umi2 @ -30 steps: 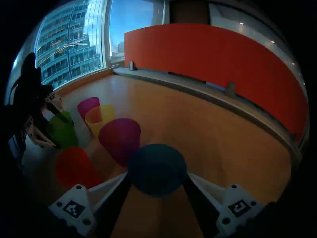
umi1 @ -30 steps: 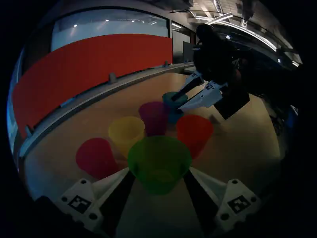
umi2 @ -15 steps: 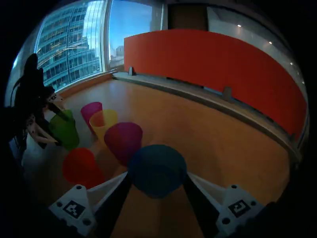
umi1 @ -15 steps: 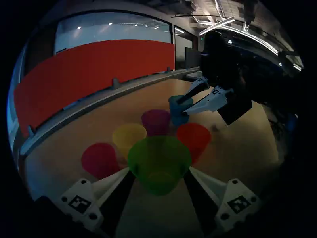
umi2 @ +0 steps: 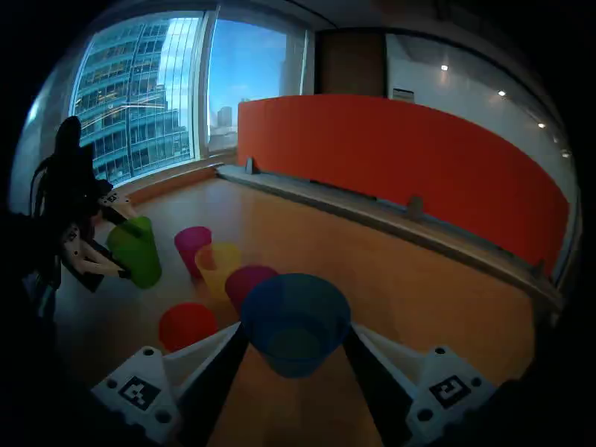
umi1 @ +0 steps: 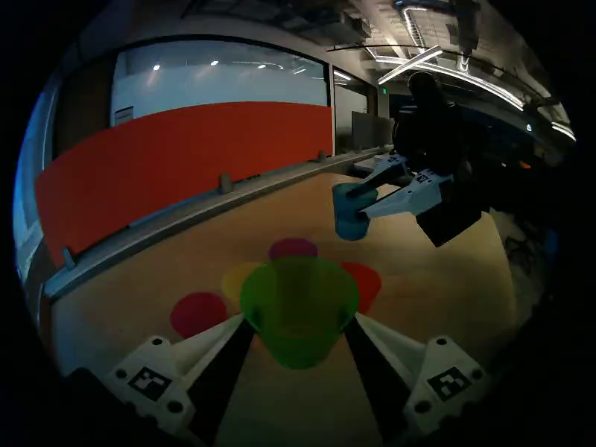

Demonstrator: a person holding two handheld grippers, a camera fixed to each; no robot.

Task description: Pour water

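Note:
My left gripper (umi1: 298, 331) is shut on a translucent green cup (umi1: 298, 305), held upright above the wooden table (umi1: 447, 290). My right gripper (umi2: 296, 339) is shut on a translucent blue cup (umi2: 296, 316), also upright in the air. In the left gripper view the right gripper (umi1: 356, 205) holds the blue cup (umi1: 349, 216) farther off. In the right gripper view the left gripper (umi2: 125, 246) holds the green cup (umi2: 138, 252) at the left. On the table (umi2: 425, 298) below stand a red cup (umi2: 186, 324), a purple cup (umi2: 249, 281), a yellow cup (umi2: 217, 264) and a magenta cup (umi2: 192, 244).
An orange partition (umi2: 417, 164) with a grey rail (umi2: 387, 212) runs along the table's far edge. Large windows (umi2: 141, 97) are at the left in the right gripper view. A person's dark figure (umi1: 439, 141) stands behind the right gripper. Bare tabletop lies right of the cups.
Both grippers have risen with their cups. The standing cups now look smaller and lower in both views, and the green and blue cups hang well above the table.

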